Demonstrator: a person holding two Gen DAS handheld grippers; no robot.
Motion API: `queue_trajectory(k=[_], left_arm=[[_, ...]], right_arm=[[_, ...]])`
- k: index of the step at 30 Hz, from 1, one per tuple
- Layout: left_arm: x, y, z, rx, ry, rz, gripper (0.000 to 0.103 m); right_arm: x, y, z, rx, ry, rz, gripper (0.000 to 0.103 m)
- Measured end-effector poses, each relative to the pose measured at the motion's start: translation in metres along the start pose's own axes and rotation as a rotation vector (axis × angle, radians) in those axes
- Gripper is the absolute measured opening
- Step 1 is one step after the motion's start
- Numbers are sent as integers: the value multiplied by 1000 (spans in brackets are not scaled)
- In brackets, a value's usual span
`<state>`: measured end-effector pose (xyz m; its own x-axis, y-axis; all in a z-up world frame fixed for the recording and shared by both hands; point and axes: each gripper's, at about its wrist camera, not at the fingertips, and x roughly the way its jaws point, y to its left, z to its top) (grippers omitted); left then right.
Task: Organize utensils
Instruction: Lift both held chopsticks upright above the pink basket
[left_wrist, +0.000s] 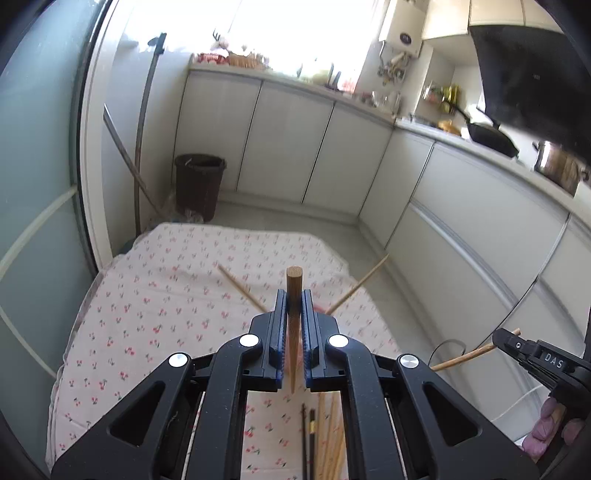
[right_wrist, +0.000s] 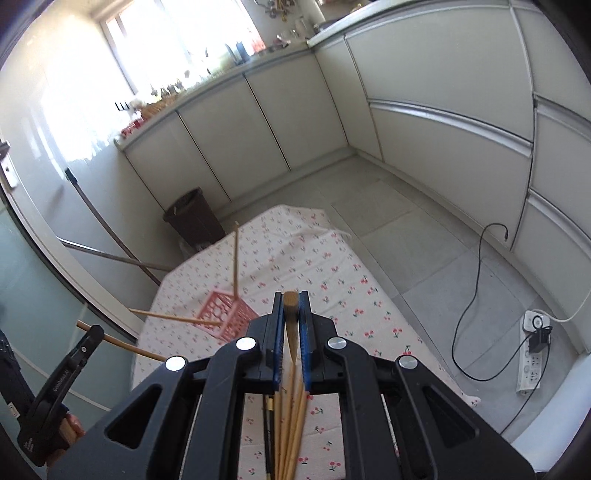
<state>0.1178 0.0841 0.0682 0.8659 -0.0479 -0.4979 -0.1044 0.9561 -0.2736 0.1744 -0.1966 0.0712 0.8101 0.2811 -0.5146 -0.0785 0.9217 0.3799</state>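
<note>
Left tongs (left_wrist: 294, 295) and right tongs (right_wrist: 290, 299) each pinching one bamboo chopstick: light, stiff, slippery; grip thick end.

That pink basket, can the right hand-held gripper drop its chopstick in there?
Probably yes. The right hand-held gripper holds a chopstick above the cloth, and the pink basket sits just ahead to its left, with two chopsticks inside and nothing in between.

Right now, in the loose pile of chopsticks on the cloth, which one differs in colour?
The dark chopstick at the pile's left edge: near-black with a gold band, while the pale wooden chopsticks beside it are light.
</note>
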Motion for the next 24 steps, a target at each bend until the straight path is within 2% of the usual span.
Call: queue_trajectory(k=[11, 19, 24], left_arm=[[-10, -8, 62, -43, -111, -38, 7], [7, -12, 91, -76, -154, -42, 7], [35, -8, 95, -95, -126, -28, 7]], right_arm=[[-50, 29, 69, 9, -193, 105, 8], [-34, 44, 100, 14, -229, 121, 8], [-14, 52, 113, 14, -237, 120, 8]])
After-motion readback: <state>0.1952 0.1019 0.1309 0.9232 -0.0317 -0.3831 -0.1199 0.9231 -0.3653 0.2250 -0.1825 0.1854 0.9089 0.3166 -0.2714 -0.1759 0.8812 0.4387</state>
